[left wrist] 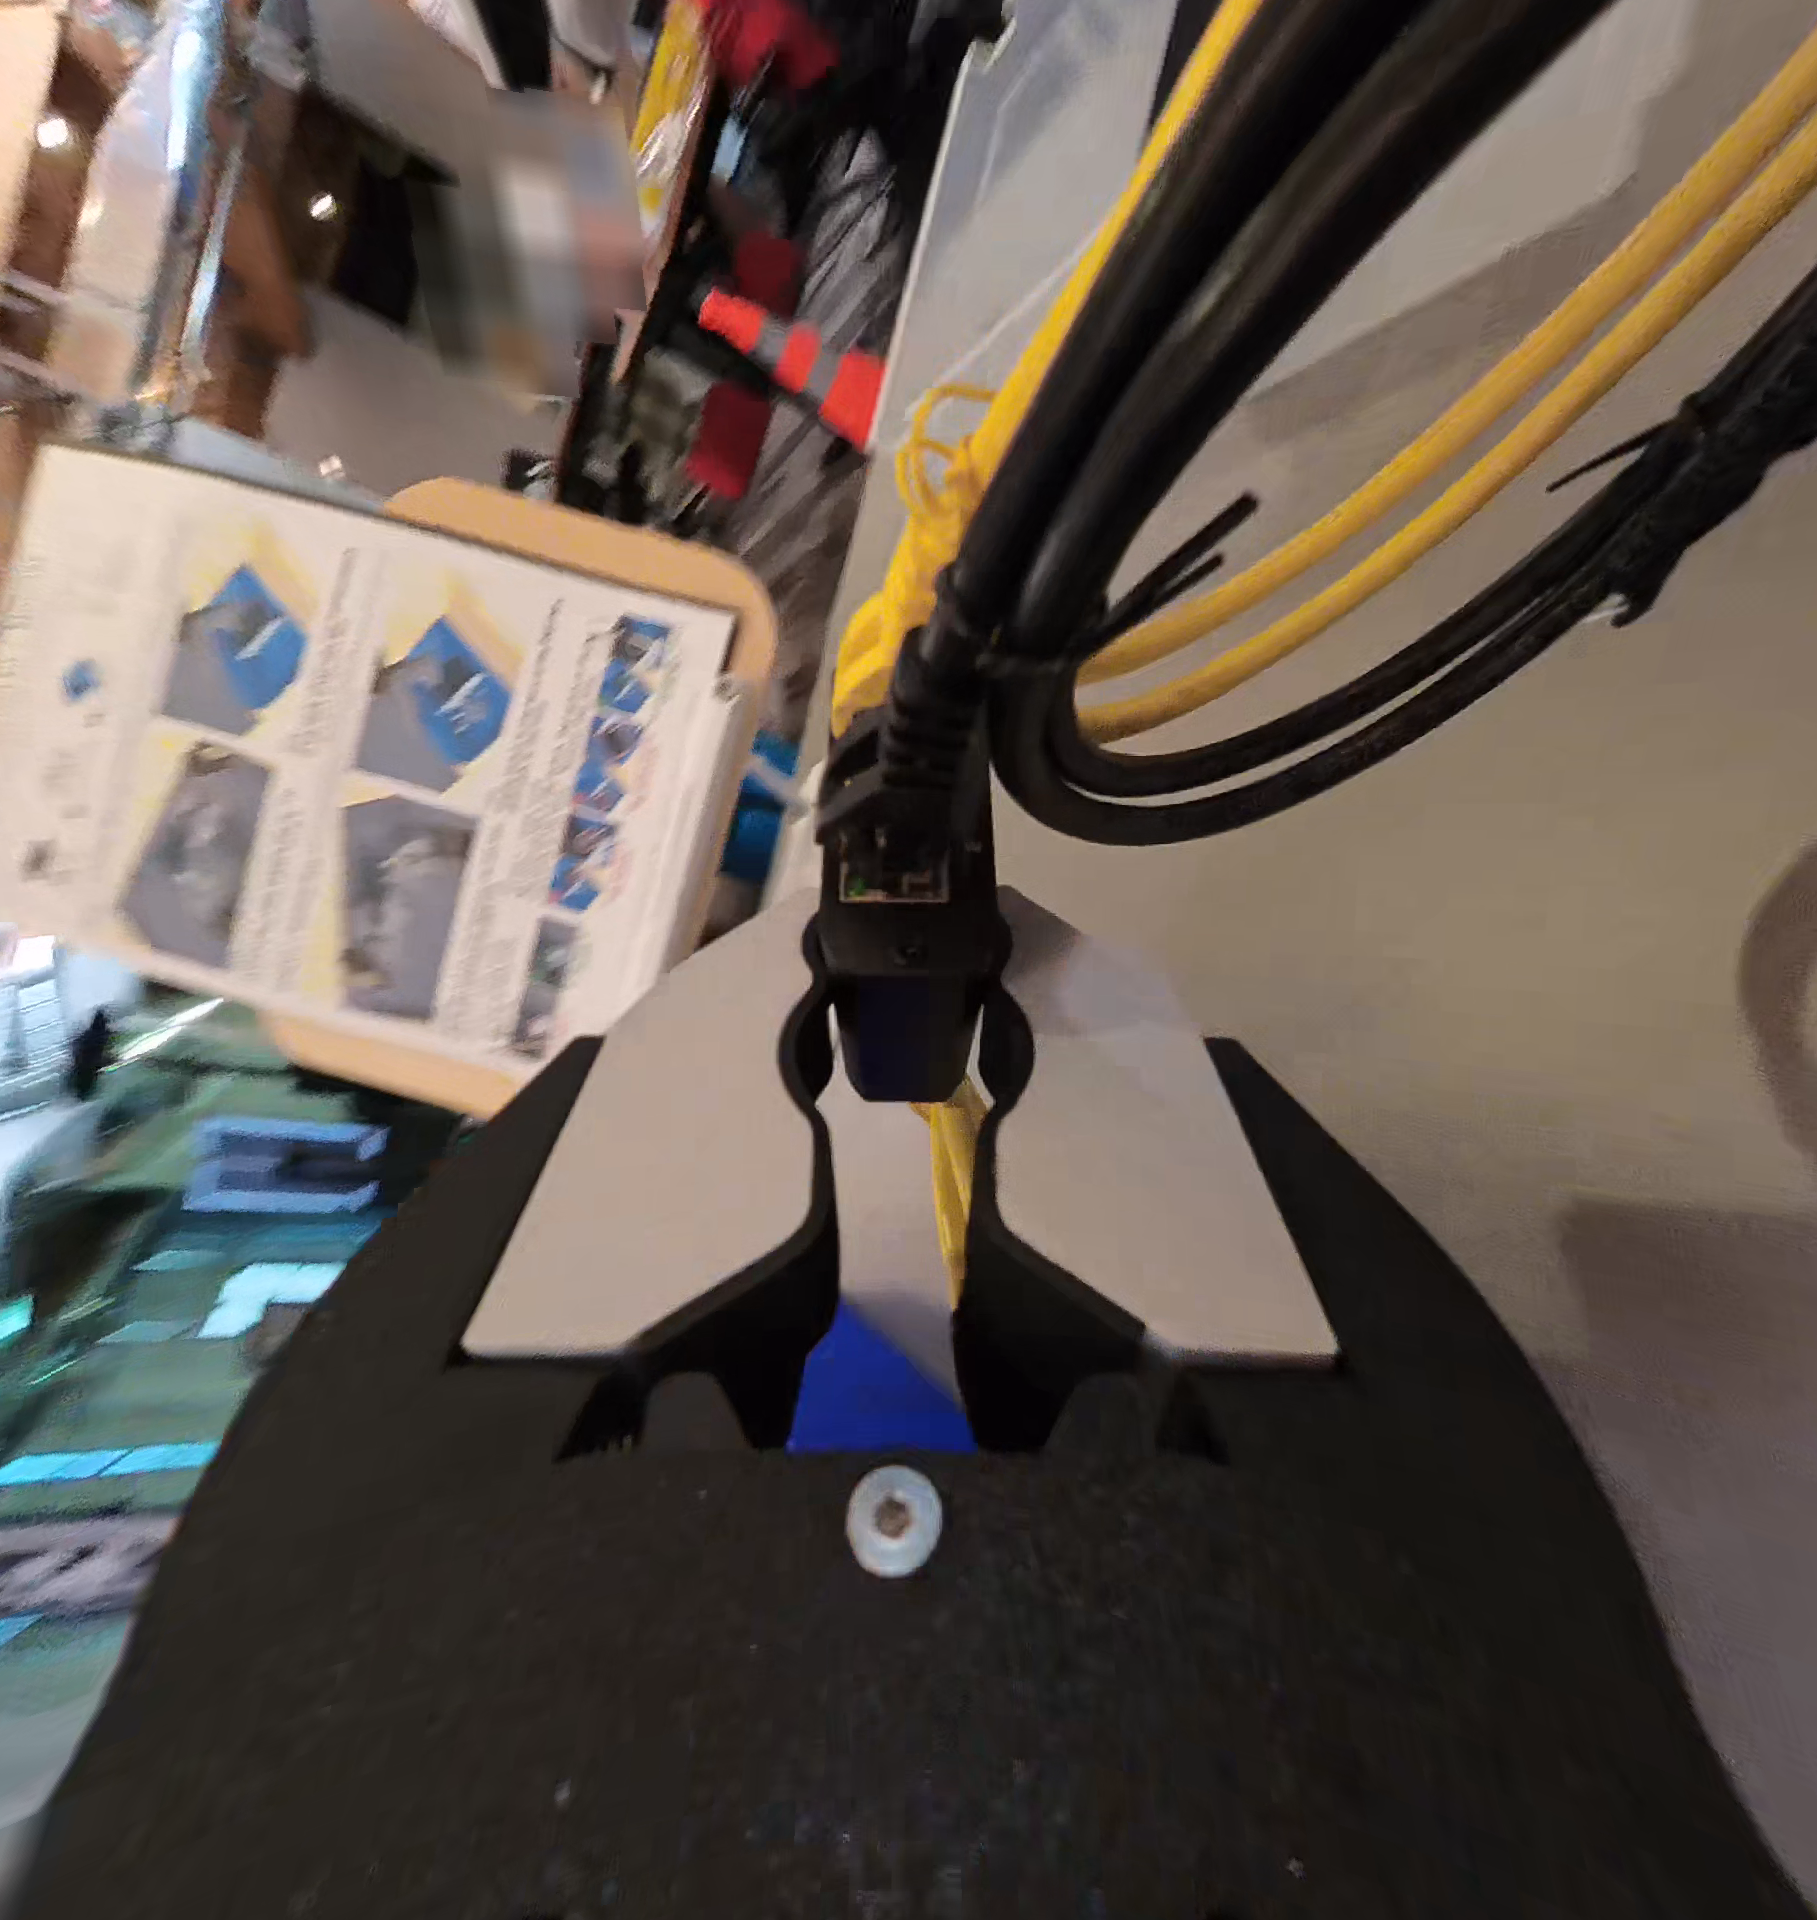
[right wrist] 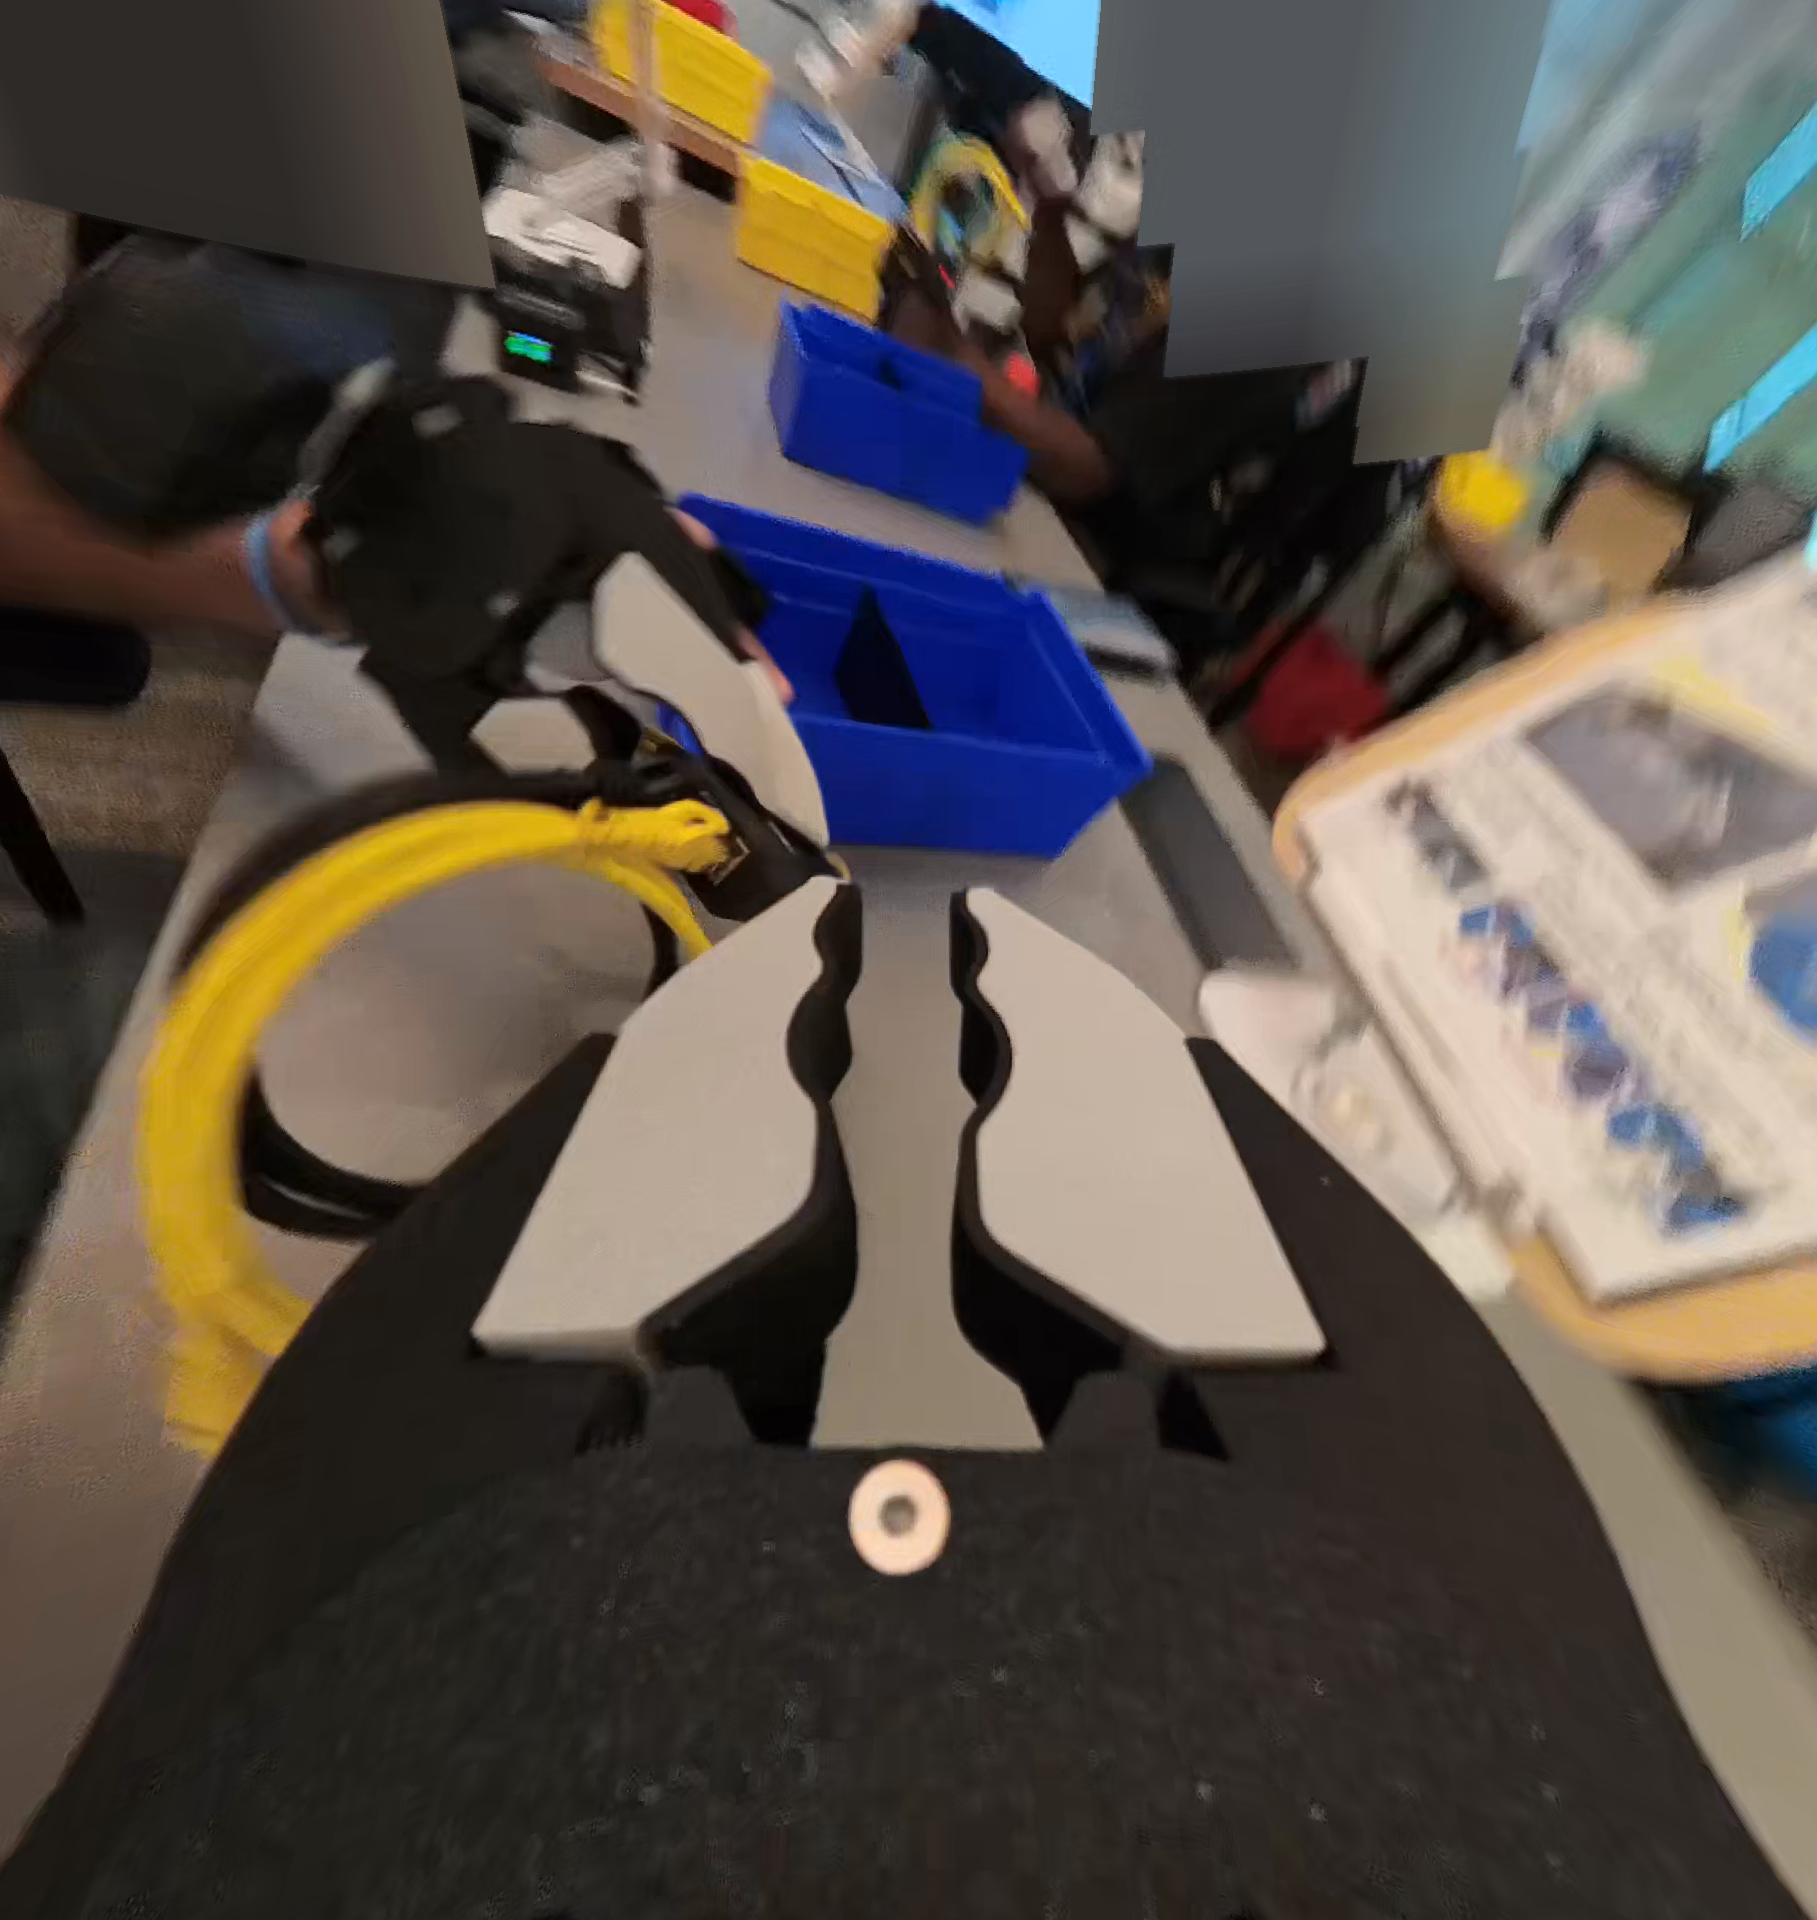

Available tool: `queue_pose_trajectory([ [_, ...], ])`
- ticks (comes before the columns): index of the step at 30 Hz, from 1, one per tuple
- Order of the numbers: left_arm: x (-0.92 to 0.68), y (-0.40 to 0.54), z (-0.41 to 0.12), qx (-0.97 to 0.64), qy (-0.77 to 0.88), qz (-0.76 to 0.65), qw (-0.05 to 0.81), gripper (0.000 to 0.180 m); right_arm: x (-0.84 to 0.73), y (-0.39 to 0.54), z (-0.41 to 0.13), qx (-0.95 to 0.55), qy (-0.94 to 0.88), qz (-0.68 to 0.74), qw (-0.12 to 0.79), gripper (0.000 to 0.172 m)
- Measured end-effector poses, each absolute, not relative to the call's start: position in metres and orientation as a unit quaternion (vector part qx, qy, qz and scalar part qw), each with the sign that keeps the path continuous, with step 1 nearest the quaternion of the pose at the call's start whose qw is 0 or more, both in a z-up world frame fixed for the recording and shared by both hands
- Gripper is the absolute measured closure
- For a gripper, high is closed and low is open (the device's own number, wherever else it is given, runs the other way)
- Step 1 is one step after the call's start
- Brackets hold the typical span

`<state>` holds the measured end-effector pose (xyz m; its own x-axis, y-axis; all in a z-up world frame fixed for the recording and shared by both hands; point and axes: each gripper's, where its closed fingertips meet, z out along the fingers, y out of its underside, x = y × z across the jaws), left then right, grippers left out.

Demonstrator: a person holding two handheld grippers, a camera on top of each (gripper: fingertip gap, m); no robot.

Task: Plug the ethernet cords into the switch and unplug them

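With my left jaws [left wrist: 906, 997] clamped on the small black switch [left wrist: 899, 935], pads pressed to both its sides, the work appears to stand in the plugging-and-unplugging phase: a black ethernet cord's ribbed boot [left wrist: 919, 717] sits at the switch's metal-rimmed port, though blur keeps me from telling whether it is fully seated. The switch is a hard, boxy block of matte plastic, held just above the grey bench [left wrist: 1455, 935]. Beside it, the coil of yellow ethernet cords [right wrist: 218, 1091] loops in thin, glossy strands, bound with thicker black cable [left wrist: 1247, 239] by slim zip ties. To the right, my other jaws [right wrist: 906, 925] stand narrowly apart over bare bench, gripping nothing; their scalloped black pads face each other across the gap. Beyond them sits a blue plastic bin [right wrist: 945, 779] with a dark divider, and at far right a printed sheet on a tan, round-cornered board [right wrist: 1610, 987]. The next move, as I judge it, asks the right jaws to swing left to a plug boot, pinch it squarely, and drive or draw it straight along the port's axis while the left holds firm.
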<state>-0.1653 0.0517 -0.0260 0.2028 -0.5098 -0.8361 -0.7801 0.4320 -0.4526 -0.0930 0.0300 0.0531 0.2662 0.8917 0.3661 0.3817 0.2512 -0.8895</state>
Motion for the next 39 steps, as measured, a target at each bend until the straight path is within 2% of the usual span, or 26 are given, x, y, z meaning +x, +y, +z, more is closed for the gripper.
queue_pose_trajectory([
  [5,-0.178,0.071,-0.027,-0.509,0.588,0.293,0.555,0.157,-0.119,0.015,0.02,-0.707,-0.458,0.32,0.434,0.149],
  [8,-0.181,0.075,-0.027,-0.495,0.578,0.352,0.544,0.157,-0.12,0.027,-0.002,-0.754,-0.424,0.268,0.424,0.153],
  [11,-0.181,0.075,-0.029,-0.494,0.575,0.373,0.534,0.157,-0.132,0.025,-0.012,-0.767,-0.412,0.282,0.402,0.152],
  [28,-0.184,0.086,-0.051,-0.526,0.568,0.401,0.49,0.157,-0.137,0.042,-0.043,-0.808,-0.383,0.208,0.396,0.164],
  [29,-0.188,0.09,-0.051,-0.536,0.558,0.408,0.484,0.157,-0.133,0.044,-0.041,-0.81,-0.38,0.194,0.403,0.172],
  [32,-0.207,0.104,-0.052,-0.571,0.532,0.407,0.475,0.157,-0.126,0.039,-0.038,-0.811,-0.379,0.2,0.398,0.172],
  [38,-0.198,0.096,-0.047,-0.532,0.543,0.422,0.494,0.157,-0.12,0.044,-0.03,-0.796,-0.375,0.211,0.425,0.171],
  [39,-0.196,0.094,-0.046,-0.53,0.543,0.423,0.495,0.157,-0.122,0.043,-0.029,-0.795,-0.377,0.222,0.421,0.164],
])
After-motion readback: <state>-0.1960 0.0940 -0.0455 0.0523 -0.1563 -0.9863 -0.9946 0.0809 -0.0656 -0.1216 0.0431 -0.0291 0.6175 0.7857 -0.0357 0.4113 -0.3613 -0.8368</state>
